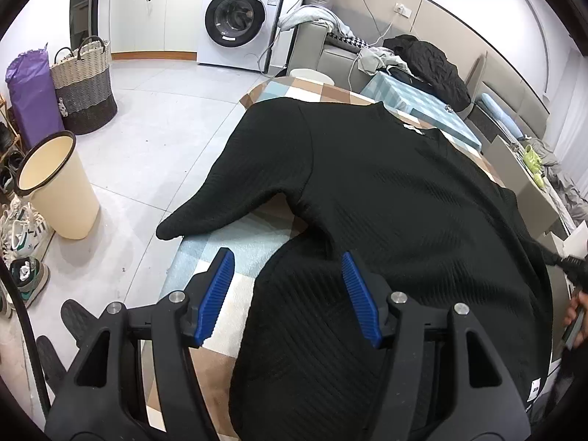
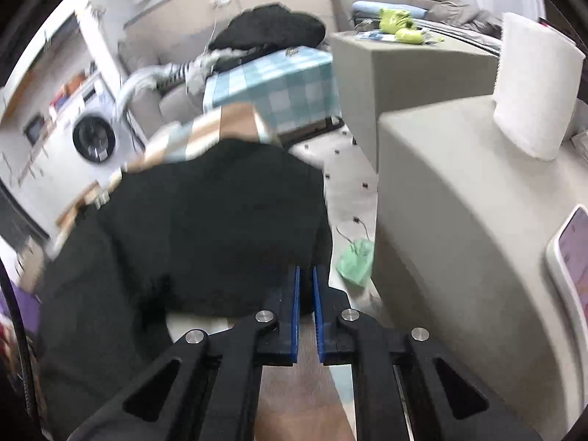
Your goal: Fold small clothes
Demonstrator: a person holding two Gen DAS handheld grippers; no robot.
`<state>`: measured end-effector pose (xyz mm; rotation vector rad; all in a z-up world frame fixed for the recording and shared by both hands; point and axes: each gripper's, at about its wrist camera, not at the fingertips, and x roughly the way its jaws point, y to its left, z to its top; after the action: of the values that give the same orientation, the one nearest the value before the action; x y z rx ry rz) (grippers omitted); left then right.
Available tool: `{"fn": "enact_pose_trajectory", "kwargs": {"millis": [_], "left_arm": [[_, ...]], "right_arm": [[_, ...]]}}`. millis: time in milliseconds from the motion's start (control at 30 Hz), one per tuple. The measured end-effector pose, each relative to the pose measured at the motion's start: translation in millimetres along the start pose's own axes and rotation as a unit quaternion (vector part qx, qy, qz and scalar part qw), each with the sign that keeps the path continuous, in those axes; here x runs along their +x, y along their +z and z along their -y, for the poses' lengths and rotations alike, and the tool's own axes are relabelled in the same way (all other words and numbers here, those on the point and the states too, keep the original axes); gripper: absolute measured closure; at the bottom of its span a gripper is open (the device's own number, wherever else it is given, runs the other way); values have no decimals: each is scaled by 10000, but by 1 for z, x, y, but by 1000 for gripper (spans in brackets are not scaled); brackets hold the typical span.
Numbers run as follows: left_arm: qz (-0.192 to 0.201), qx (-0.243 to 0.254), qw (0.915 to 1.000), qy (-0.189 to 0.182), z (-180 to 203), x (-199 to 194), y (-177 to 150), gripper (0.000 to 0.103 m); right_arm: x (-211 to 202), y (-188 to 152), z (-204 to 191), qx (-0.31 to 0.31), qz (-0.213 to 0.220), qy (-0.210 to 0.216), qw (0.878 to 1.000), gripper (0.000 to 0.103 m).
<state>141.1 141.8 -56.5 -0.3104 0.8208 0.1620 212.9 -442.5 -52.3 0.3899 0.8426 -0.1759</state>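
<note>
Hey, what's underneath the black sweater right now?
The black sweater lies spread on a table with a checked tablecloth of pale blue, tan and white squares, visible around its edges. Whatever sits beneath the sweater's middle is covered and cannot be seen.

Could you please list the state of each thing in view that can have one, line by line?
Black sweater: spread flat on the checked table, one sleeve hanging over the edge, not yet folded.
Left tool: open, over the sweater's side edge, nothing pinched.
Right tool: shut; whether it pinches the sweater's edge is unclear.
Washing machine: door closed.
Cream bin: upright, no lid.
</note>
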Motion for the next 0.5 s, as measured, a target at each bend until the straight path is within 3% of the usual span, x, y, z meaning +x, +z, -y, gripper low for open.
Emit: {"fn": "enact_pose_trajectory", "kwargs": {"millis": [167, 300, 433, 500], "left_arm": [[-17, -57, 10000, -61, -8, 3, -1, 45], [1, -143, 9998, -103, -16, 1, -1, 45], [46, -233, 9997, -100, -22, -1, -1, 45], [42, -306, 9994, -128, -25, 0, -1, 45]], "right_arm": [[-27, 33, -35, -194, 527, 599, 9966, 96], [-39, 54, -111, -893, 729, 1376, 9838, 96], [-38, 43, -204, -1900, 434, 2230, 9552, 96], [-32, 26, -238, -2365, 75, 2607, 9360, 96]]}}
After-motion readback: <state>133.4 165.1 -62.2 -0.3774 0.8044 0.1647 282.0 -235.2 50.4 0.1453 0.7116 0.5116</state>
